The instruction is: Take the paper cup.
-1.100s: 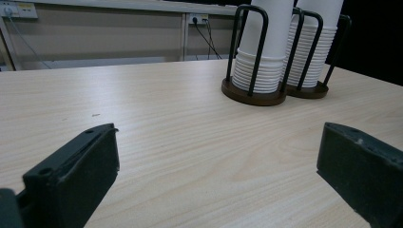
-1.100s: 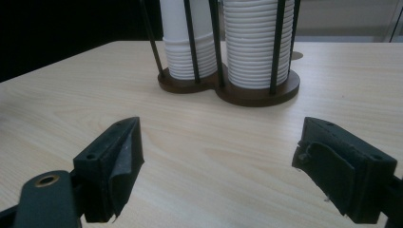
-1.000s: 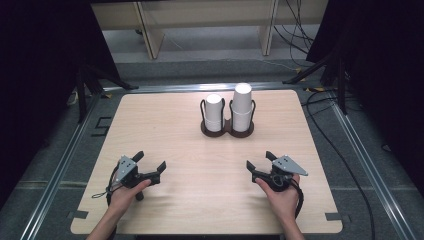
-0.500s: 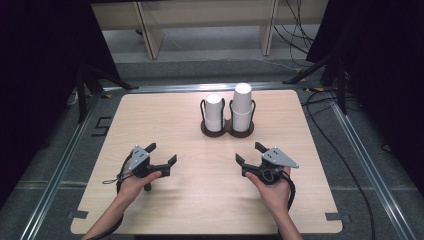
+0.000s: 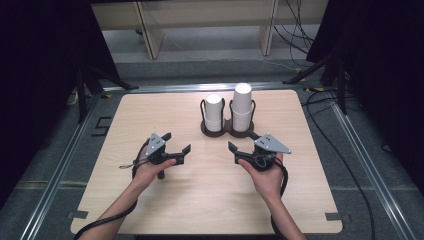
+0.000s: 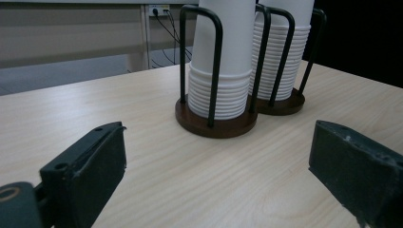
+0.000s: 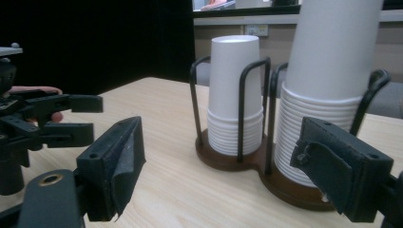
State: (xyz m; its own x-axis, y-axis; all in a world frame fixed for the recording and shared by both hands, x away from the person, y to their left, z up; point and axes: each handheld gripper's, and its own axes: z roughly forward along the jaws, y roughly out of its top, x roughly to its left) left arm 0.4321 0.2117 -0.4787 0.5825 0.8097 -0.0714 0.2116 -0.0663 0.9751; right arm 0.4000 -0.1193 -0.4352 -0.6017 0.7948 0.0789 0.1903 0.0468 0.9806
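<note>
Two stacks of white paper cups stand in a dark wire holder on the wooden table: a shorter stack on the left and a taller stack on the right. My left gripper hovers short of the holder and to its left. Its jaws are open with nothing between them and have just been closing a little. In the left gripper view the holder lies ahead of the left gripper. My right gripper is open just in front of the taller stack, apart from it.
A metal rail frames the table. Beyond the far edge are wooden furniture legs and loose cables; a cable also runs along the right side. The left gripper appears at the left of the right gripper view.
Both hands have moved forward across the table toward the cup holder, and the two grippers have drawn closer to each other. Nothing has been taken hold of.
</note>
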